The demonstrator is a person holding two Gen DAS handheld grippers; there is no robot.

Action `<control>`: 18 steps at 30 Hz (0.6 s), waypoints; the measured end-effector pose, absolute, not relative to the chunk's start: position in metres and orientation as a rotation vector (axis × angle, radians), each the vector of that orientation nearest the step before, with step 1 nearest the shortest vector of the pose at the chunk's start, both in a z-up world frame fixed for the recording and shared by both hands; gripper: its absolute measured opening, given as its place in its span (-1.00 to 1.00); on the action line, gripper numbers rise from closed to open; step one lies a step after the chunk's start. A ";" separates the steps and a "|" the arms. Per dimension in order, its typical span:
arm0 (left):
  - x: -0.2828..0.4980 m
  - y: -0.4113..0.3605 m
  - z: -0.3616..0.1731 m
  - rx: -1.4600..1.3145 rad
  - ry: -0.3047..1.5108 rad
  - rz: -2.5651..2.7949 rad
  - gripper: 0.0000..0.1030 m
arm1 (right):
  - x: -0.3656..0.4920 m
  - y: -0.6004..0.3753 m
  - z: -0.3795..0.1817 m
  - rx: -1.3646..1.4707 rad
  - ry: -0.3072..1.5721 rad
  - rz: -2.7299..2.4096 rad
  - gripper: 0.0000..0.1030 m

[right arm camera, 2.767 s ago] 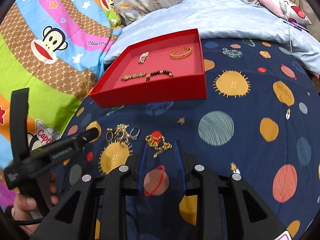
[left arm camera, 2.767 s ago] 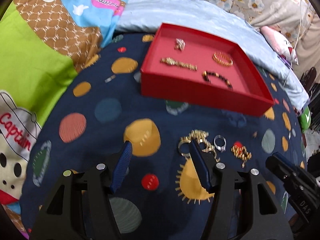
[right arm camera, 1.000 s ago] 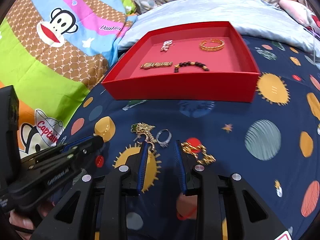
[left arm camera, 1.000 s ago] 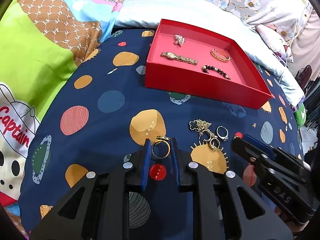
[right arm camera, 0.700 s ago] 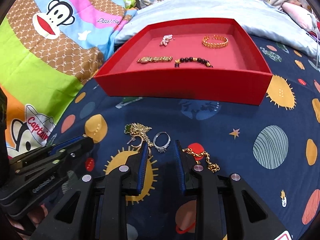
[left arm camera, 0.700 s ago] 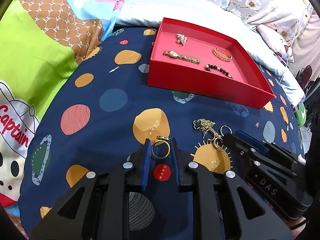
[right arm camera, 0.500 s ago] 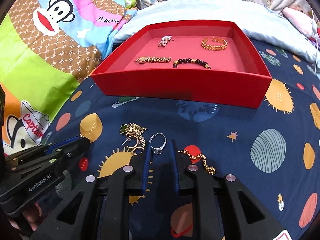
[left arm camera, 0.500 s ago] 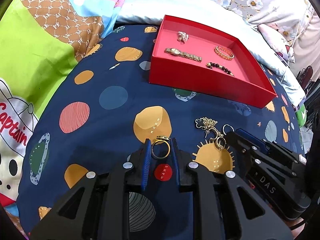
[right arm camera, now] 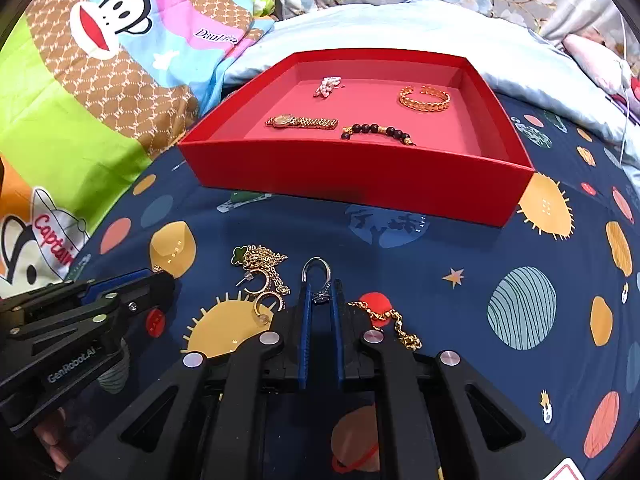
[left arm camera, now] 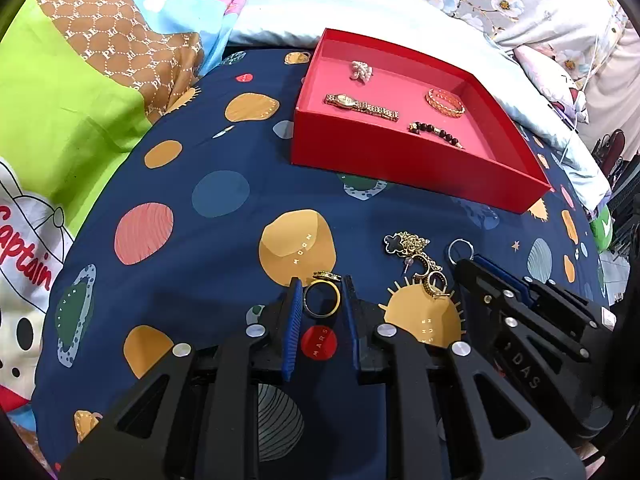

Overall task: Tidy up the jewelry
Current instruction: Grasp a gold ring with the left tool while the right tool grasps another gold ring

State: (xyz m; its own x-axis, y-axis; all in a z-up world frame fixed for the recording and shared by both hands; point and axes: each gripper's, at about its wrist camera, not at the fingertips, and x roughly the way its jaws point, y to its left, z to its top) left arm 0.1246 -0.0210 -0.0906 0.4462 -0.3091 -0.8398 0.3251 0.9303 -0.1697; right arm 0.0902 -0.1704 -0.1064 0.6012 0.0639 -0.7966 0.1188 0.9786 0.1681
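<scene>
Jewelry lies in two groups on the navy planet-print bedspread (right arm camera: 460, 264): some pieces in the shallow red cardboard tray (right arm camera: 360, 176) toward the far edge, the rest loose on the cloth in front of the tray's near wall. Inside the tray a gold link wristwatch (right arm camera: 302, 121) and a dark beaded bracelet (right arm camera: 378, 131) sit side by side near the front wall, with a small pearly cluster piece (right arm camera: 328, 85) and a gold chain-link cuff bracelet (right arm camera: 425, 98) farther back.

On the bedspread, the left gripper (left arm camera: 322, 300) has its blue-padded jaws narrowed onto a gold band ring (left arm camera: 321, 295), which stands upright between them. The right gripper (right arm camera: 320, 300) is closed nearly all the way — a silver ring with a small stone (right arm camera: 317, 276) is pinched at its setting end, the hoop poking out past the fingertips. Just left of that ring, beside the right gripper's left finger, lies a tangled gold chain necklace with a clover pendant (right arm camera: 260, 260) and gold hoop earrings (right arm camera: 264, 298), over a yellow sun print. A second gold chain (right arm camera: 388, 316) lies touching the right gripper's right finger — part of it hidden under the black frame.

A bright monkey-print quilt (right arm camera: 80, 60) borders the bedspread's left edge, and a pale blue pillow (right arm camera: 360, 28) lies behind the tray.
</scene>
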 end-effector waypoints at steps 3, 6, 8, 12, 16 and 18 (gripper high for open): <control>0.123 -0.021 -0.088 0.017 1.032 -0.391 -0.64 | 0.086 -0.174 -0.102 0.233 0.919 -0.031 -0.83; 0.120 -0.023 -0.085 0.022 1.026 -0.394 -0.64 | 0.081 -0.177 -0.096 0.243 0.908 -0.034 -0.83; 0.118 -0.025 -0.082 0.024 1.021 -0.397 -0.64 | 0.078 -0.179 -0.092 0.249 0.899 -0.037 -0.83; 0.114 -0.028 -0.076 0.029 1.009 -0.404 -0.64 | 0.069 -0.183 -0.084 0.260 0.881 -0.043 -0.83; 0.108 -0.030 -0.068 0.035 0.994 -0.412 -0.64 | 0.059 -0.187 -0.075 0.268 0.863 -0.050 -0.83; 0.106 -0.031 -0.064 0.037 0.987 -0.416 -0.64 | 0.053 -0.190 -0.071 0.275 0.853 -0.055 -0.83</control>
